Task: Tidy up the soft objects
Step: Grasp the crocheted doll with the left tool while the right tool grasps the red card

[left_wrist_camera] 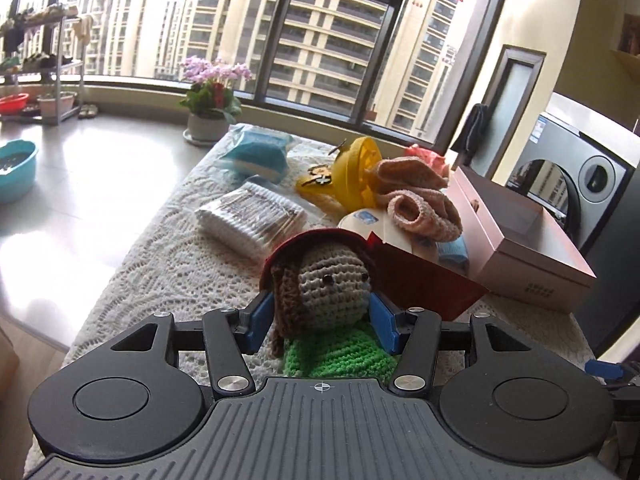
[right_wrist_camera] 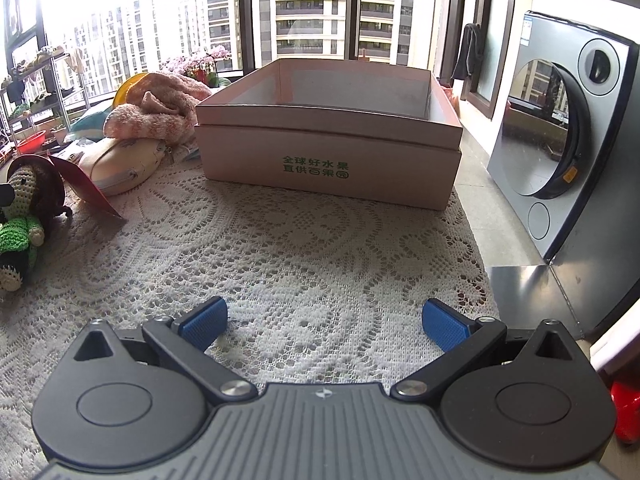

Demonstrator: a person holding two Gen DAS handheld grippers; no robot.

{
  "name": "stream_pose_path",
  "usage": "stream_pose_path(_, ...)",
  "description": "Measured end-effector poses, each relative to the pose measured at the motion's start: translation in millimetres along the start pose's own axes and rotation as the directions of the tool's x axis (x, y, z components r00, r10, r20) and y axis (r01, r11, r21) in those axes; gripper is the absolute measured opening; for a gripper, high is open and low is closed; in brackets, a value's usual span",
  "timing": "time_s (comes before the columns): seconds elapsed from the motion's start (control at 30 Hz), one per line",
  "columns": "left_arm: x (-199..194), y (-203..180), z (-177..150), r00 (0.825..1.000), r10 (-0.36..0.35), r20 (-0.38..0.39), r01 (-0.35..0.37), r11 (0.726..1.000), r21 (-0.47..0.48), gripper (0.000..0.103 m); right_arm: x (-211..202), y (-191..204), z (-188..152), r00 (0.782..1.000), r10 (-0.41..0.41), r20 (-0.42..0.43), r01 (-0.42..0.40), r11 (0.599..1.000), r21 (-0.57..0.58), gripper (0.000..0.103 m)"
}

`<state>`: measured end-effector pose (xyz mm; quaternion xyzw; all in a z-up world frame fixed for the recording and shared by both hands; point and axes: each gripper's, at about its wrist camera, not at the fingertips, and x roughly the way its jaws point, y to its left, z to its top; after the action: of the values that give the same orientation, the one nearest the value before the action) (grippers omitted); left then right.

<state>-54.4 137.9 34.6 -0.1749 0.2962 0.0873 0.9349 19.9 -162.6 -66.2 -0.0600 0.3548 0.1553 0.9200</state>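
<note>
while the left gripper [left_wrist_camera: 322, 308] squeezes the head of the crochet doll [left_wrist_camera: 330, 284] between its blue pads above the lace-covered table [right_wrist_camera: 280, 248], the right gripper [right_wrist_camera: 324, 322] hovers with jaws wide apart and empty, facing the pink box [right_wrist_camera: 328, 148] near the far edge.

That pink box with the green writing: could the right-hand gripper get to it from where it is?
Probably yes. The right gripper is open and holds nothing, and only bare lace tablecloth lies between it and the pink box, straight ahead. The crochet doll sits off to its left, out of the way.
</note>
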Motion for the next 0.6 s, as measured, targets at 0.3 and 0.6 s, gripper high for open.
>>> stream_pose_path(0.3,41,-18,-6,0.997,0.05,-0.061,-0.042,0.993,0.114,0.068,-2,1,-2,1.0,-0.004,0.009,0.004,1.0,-0.002,0.102)
stream_pose_path(0.6,16,4,-11,0.998,-0.056,-0.01,0.056,0.996,0.074,0.06,-26,41,6,0.982,0.16,0.104,-0.133,0.964,-0.232,0.101)
